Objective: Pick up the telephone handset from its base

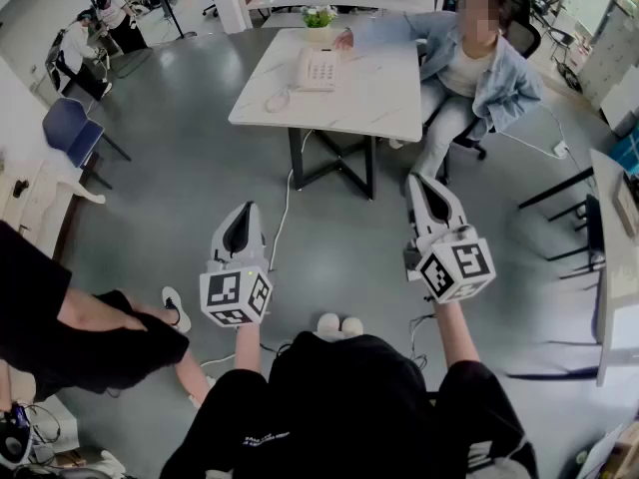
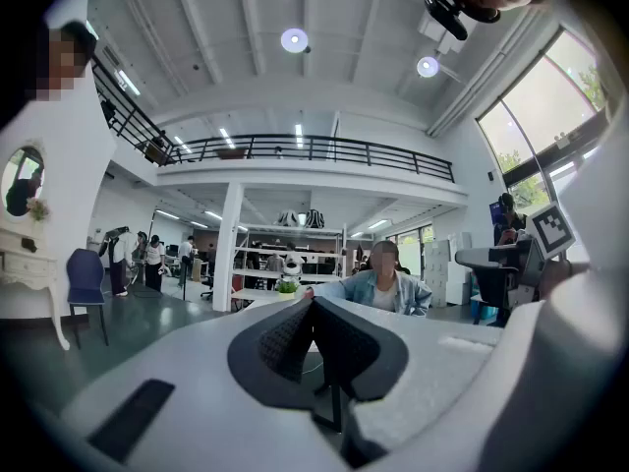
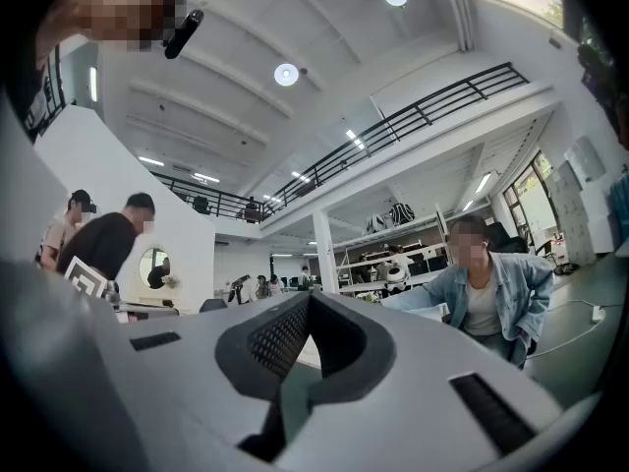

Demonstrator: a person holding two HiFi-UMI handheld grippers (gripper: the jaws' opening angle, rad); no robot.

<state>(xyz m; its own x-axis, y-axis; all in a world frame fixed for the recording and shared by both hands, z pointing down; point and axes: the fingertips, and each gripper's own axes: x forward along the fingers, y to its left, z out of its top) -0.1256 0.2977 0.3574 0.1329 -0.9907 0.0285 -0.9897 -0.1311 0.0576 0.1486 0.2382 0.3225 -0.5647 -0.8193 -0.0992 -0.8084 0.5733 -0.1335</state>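
Note:
The cream telephone (image 1: 317, 69) sits on the white table (image 1: 379, 98) far ahead of me, its handset lying on the base. My left gripper (image 1: 244, 211) is held low over the floor, well short of the table, with its jaws shut and nothing between them. My right gripper (image 1: 421, 183) hangs beside it at the right, also shut and empty. In the left gripper view the jaws (image 2: 313, 303) meet at the tips and point towards the table. In the right gripper view the jaws (image 3: 308, 298) touch as well. The phone is hidden behind the jaws in both gripper views.
A person (image 1: 469, 68) sits at the table's right side, one arm on the tabletop. A small potted plant (image 1: 318, 18) stands behind the phone. A white cable (image 1: 285, 208) trails from the table across the floor. A blue chair (image 1: 68, 128) stands at the left, a desk (image 1: 614, 267) at the right.

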